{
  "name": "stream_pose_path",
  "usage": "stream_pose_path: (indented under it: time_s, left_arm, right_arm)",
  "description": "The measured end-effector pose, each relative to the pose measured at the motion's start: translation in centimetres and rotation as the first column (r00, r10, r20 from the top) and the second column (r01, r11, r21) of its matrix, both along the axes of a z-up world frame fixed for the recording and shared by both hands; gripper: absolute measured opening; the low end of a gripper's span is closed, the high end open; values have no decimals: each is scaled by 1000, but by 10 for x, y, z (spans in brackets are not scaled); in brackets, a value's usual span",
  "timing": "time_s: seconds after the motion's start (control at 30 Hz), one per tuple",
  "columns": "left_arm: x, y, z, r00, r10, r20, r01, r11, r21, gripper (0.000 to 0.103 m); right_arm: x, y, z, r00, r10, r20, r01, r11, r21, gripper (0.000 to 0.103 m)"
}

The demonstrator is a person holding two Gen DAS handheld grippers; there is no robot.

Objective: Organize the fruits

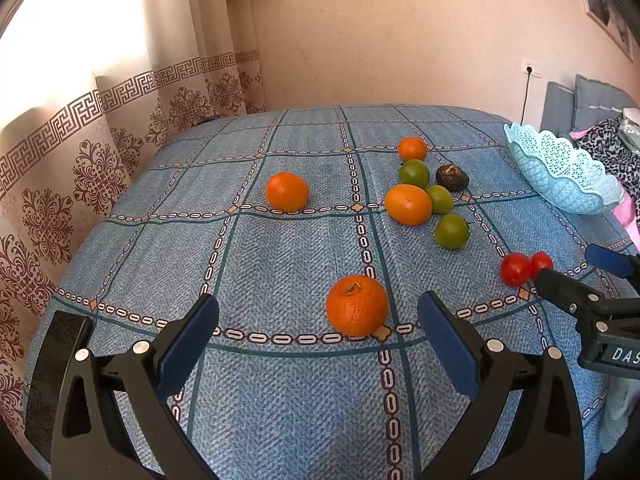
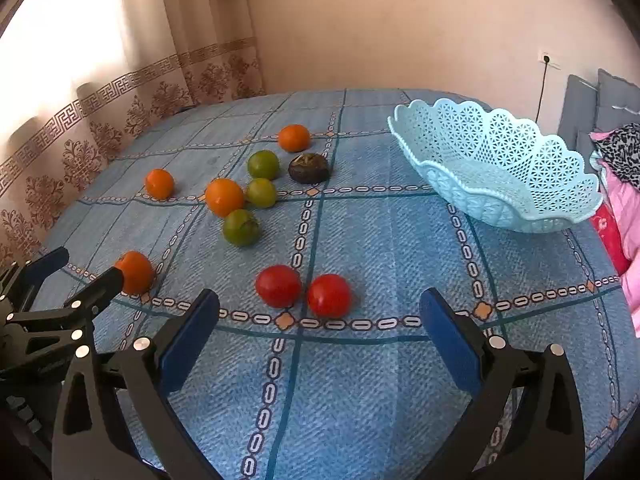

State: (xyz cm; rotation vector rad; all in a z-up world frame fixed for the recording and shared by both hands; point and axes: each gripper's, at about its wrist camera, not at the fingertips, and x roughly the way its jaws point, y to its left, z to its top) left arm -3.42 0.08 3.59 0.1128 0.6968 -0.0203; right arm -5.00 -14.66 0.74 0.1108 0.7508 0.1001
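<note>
**Both grippers open, fruit loose on cloth**

Left gripper [image 1: 318,320] spread wide, empty; nearest orange [image 1: 357,306] sits just ahead between its fingers, untouched. Right gripper [image 2: 320,316] likewise agape; two red tomatoes [image 2: 304,290] just ahead. Basket [image 2: 496,168] lies ahead-right, tilted; its interior is hard to make out.

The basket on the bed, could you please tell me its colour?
Light blue basket, with lacy openwork; clearest in the right wrist view.
</note>
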Motion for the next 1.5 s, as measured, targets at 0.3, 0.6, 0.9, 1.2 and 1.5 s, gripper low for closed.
stream_pose_path:
  time_s: [0.3, 0.6, 0.9, 1.2, 1.5]
  left_arm:
    - [-1, -1, -1, 1000, 1, 3, -1, 1000, -1, 98]
    - [3, -1, -4, 1000, 16, -20, -16, 1000, 6, 98]
    - [4, -1, -4, 1000, 14, -17, -14, 1000, 9, 98]
    - [5, -1, -5, 1000, 18, -24, -17, 1000, 10, 98]
    - [10, 7, -4, 999, -1, -49, -1, 999, -40, 98]
  right_arm:
    - [-3, 0, 2, 1000, 3, 15, -4, 1000, 20, 101]
    - [-3, -2, 2, 1000, 20, -4, -20, 998, 65, 101]
    - [-5, 4, 3, 999, 35, 5, -36, 999, 40, 101]
    - [-3, 1, 3, 1000, 26, 3, -26, 998, 49, 101]
    - [-1, -9, 4, 1000, 17, -5, -17, 998, 61, 100]
